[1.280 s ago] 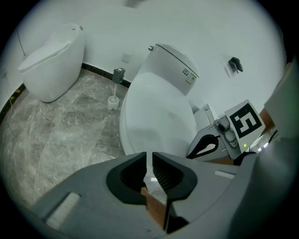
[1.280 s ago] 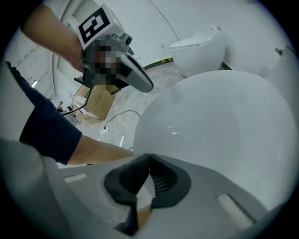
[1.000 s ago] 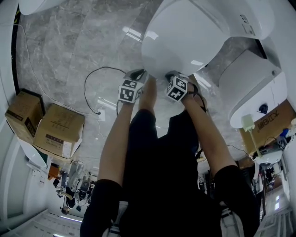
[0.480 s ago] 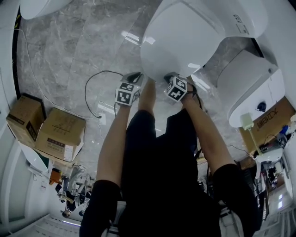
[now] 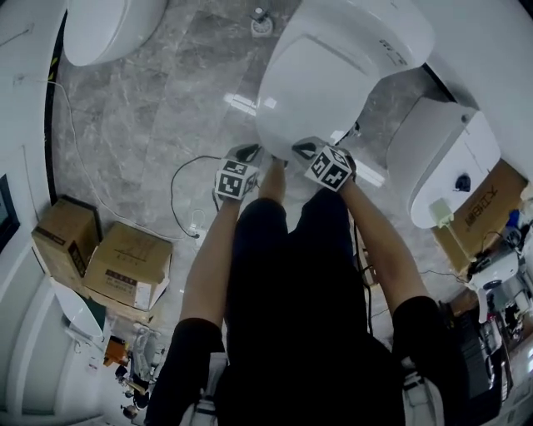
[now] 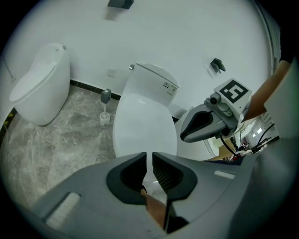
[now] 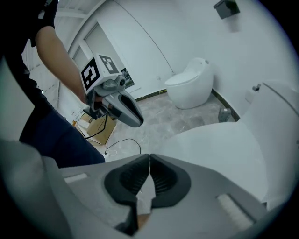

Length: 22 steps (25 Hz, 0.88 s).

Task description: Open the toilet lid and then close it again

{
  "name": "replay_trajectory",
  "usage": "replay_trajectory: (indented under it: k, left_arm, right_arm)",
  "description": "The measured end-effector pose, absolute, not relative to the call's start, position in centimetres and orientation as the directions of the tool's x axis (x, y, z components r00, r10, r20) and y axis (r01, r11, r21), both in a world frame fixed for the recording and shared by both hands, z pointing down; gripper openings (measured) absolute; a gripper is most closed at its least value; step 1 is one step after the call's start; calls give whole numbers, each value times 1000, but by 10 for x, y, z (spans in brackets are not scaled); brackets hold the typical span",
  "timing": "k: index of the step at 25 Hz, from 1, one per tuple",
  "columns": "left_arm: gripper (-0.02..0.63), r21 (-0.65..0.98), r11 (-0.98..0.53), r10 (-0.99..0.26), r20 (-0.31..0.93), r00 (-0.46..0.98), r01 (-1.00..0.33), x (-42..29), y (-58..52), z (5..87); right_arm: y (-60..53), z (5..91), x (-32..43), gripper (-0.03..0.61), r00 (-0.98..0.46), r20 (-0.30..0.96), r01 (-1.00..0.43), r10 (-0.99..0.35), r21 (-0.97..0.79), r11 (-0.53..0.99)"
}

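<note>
A white toilet with its lid [image 5: 325, 79] down fills the top middle of the head view. Both grippers hang just in front of the lid's front edge. My left gripper [image 5: 252, 153] has its jaws a narrow slit apart with nothing between them [image 6: 150, 158]; the lid [image 6: 142, 123] lies beyond them. My right gripper [image 5: 301, 150] is shut and empty, its pads meeting [image 7: 149, 161] beside the lid's surface [image 7: 219, 149]. Each gripper view shows the other gripper hanging in the air: the right gripper [image 6: 187, 134] and the left gripper [image 7: 134, 117].
A second white toilet [image 5: 108, 29] stands at the far left, with a toilet brush [image 5: 261, 23] between the two. Another white fixture [image 5: 441, 158] sits to the right. Cardboard boxes [image 5: 129, 266] and a black cable [image 5: 187, 187] lie on the grey marble floor at left.
Both grippers have risen in front of the toilet, the right more than the left. The head view has pulled back and shows more of the floor. The lid stays down.
</note>
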<state>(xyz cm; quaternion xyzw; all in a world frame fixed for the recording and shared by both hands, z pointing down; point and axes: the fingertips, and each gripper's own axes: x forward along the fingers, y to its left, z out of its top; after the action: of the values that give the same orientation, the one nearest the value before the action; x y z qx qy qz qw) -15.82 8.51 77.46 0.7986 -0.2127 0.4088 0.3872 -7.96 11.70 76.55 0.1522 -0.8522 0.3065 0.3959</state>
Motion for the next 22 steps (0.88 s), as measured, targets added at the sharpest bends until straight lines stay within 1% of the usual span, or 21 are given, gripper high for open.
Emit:
replay_trajectory:
  k: [4, 11, 17, 22]
  left_arm:
    - [49, 423, -656, -36, 810, 585, -626, -160, 67, 732]
    - [49, 395, -647, -171, 759, 629, -652, -166, 49, 662]
    - [49, 433, -631, -215, 700, 681, -644, -159, 51, 606]
    - [49, 415, -700, -224, 645, 730, -581, -141, 48, 557]
  right_arm:
    - [89, 721, -57, 5, -625, 774, -554, -98, -352, 755]
    - [77, 646, -24, 5, -562, 804, -624, -194, -259, 737]
    - [72, 593, -24, 5, -554, 779, -684, -293, -225, 694]
    - [64, 549, -17, 5, -553, 725, -736, -411, -195, 649]
